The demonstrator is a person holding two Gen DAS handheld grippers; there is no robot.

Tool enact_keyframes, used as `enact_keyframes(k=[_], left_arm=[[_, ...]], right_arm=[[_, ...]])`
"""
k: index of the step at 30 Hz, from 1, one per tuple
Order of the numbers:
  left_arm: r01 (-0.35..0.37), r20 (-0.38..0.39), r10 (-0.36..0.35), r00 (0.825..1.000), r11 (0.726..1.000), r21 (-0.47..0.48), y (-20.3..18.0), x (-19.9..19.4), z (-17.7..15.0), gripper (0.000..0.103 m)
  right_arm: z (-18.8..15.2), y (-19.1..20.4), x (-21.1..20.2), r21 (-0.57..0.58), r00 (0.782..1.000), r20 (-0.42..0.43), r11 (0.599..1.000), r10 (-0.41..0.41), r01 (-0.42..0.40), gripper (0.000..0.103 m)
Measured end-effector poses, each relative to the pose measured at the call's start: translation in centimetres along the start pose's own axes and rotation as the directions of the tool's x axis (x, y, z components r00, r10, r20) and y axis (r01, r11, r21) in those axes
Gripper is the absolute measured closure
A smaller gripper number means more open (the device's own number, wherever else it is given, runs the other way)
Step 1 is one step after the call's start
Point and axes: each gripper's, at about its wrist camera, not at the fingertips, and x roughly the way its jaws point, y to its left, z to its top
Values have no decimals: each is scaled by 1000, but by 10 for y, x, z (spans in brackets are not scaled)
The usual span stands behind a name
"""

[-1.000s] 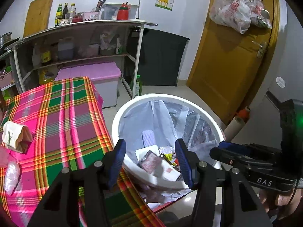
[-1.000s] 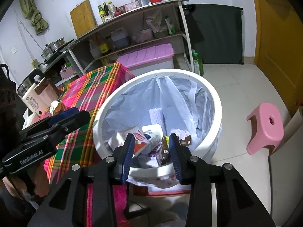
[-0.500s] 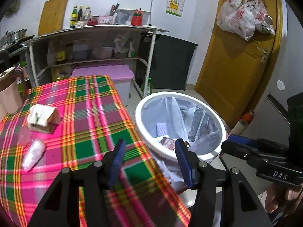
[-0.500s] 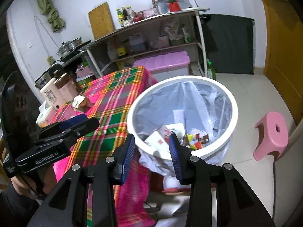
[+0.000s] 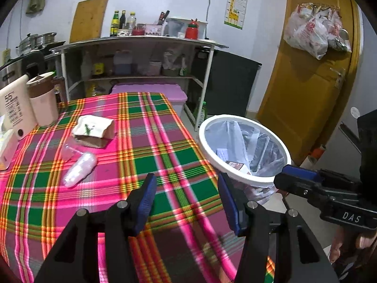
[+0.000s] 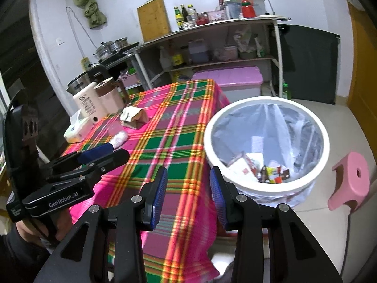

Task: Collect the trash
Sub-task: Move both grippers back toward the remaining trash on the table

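A white trash bin (image 5: 280, 146) with a clear liner stands on the floor by the table's right edge; it also shows in the right wrist view (image 6: 212, 127), with wrappers and cartons inside. On the plaid tablecloth (image 5: 150, 141) lie a crumpled brown-and-white paper bag (image 5: 93, 131) and a clear plastic cup (image 5: 79, 169) on its side; both show in the right wrist view, the bag (image 6: 133, 118) and the cup (image 6: 120, 138). My left gripper (image 5: 186, 200) is open and empty above the table's near part. My right gripper (image 6: 188, 188) is open and empty between table and bin.
A pink mug (image 5: 43, 101), a cream bottle (image 5: 14, 108) and a tissue pack (image 6: 76, 131) stand at the table's left. A pink stool (image 6: 351, 181) is on the floor right of the bin. A shelf unit (image 5: 141, 63) and a pink-lidded box (image 6: 228, 80) are behind.
Both grippers have pulled back from over the bin and swung left toward the table. The bag and cup have come into fuller view. Both stay open and empty.
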Motion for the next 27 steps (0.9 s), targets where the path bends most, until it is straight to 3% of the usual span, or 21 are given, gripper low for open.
enact_keyframes(k=[4,27], left_arm=[[-14,6,14,1000,1000,-15,10,-8,-5,47],[-127,18,130,991,984,-127,73,-33,-23,47]], right_arm=[[-1,10,3,-12,1000,-7,1000,23,-23,58],[5,53,26,-96,995,-59,991,85,-90,56]])
